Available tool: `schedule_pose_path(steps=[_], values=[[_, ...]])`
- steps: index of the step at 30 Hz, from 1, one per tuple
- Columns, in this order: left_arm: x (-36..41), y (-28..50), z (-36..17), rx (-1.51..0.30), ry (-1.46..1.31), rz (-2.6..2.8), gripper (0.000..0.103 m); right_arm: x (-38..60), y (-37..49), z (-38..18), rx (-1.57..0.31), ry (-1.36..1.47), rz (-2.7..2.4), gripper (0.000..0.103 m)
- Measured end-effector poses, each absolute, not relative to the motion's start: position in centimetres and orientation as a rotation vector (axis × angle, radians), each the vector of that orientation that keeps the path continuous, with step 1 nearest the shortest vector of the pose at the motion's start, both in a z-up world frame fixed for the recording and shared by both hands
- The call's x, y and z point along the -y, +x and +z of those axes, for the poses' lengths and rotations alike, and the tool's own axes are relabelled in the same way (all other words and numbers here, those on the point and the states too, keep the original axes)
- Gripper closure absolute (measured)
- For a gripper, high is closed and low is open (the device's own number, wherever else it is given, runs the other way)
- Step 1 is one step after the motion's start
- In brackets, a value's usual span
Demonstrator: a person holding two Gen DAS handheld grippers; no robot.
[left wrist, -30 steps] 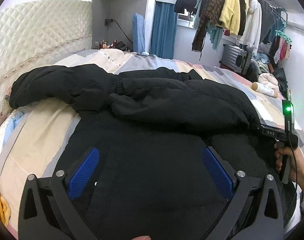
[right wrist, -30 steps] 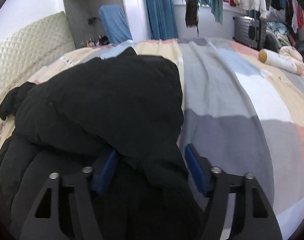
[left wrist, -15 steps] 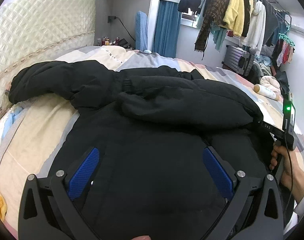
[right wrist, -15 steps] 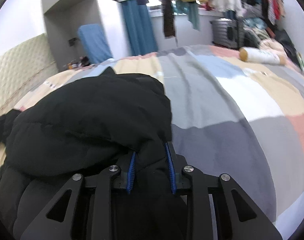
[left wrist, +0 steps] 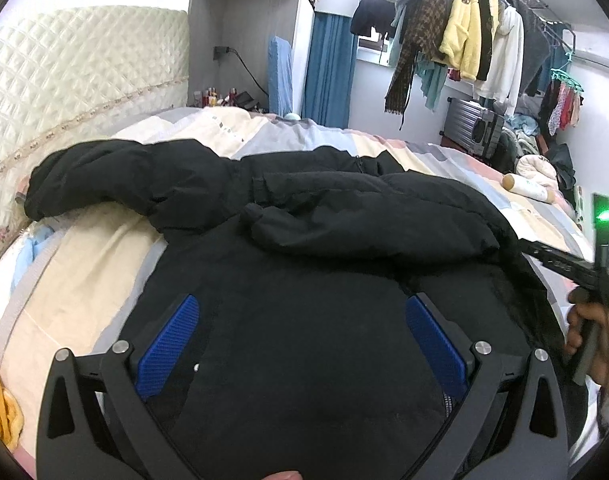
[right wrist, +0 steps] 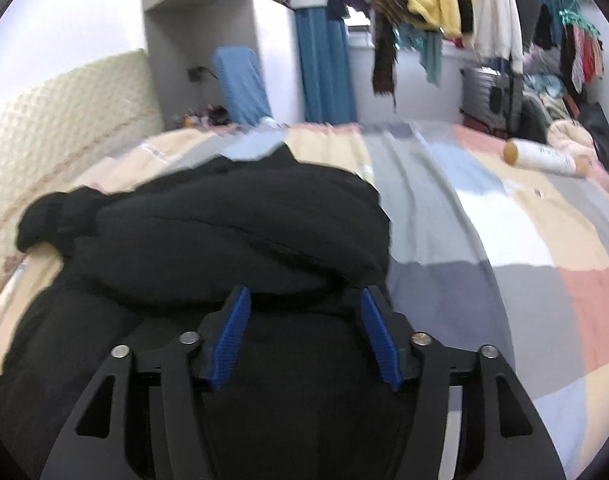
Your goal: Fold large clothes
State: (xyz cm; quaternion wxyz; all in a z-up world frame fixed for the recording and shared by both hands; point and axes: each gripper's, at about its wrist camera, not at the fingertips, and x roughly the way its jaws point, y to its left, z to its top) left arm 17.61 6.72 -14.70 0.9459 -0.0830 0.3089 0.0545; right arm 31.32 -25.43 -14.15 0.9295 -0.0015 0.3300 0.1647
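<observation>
The black padded jacket lies spread on the patchwork bedspread, its body under and between the fingers of both grippers and reaching away beyond their tips. Nearest, the left gripper hangs over the jacket's body with its blue pads wide apart and pressing on nothing. The right gripper has just been opening: its pads now stand clear on either side of a dark fold, cloth between them but not pinched. One sleeve lies folded crosswise over the chest just beyond the left fingertips, so I judge the sleeve fold on the right side to be done and just let go. Farther off, the other sleeve stretches out past the left finger toward the quilted headboard, not yet folded. The jacket's long axis seems to run from the fingers away toward the far edge of the bed, collar end far, though the black cloth hides detail. The next move probably calls for the left gripper to reach that outstretched cuff, close on it and carry it across the chest.
</observation>
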Motion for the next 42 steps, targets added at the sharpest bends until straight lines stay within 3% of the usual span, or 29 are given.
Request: schedule_pose_path(steps=[9,19,27,30,35,37,42], values=[[-7.2,14.8,-12.5,-0.594,-0.214,0.111,0.000,23.0,23.9,-9.6,-0.609,0.058,0.404,0.035],[-7.7,12.4,-10.8,-0.542,-0.217,0.107,0.000,19.4,15.6,-7.9,-0.526,-0.055,0.463,0.034],[-8.6,10.5,-10.3,-0.532,-0.229,0.111,0.000,19.7,11.6,-7.7,-0.496,0.044,0.487,0.033],[-8.9,9.8,-9.9,-0.524,-0.217,0.118,0.000,19.8,10.6,-7.9,-0.494,0.032,0.462,0.026],[-10.9,8.7,-8.5,-0.485,-0.244,0.123,0.000,19.6,9.8,-7.7,-0.473,0.025,0.463,0.025],[-12.3,8.8,-7.7,-0.468,-0.261,0.143,0.000,19.4,9.5,-7.7,-0.454,0.005,0.450,0.017],[-16.7,10.1,-6.2,-0.444,-0.326,0.206,0.000,19.5,9.6,-8.3,-0.465,0.014,0.452,0.012]])
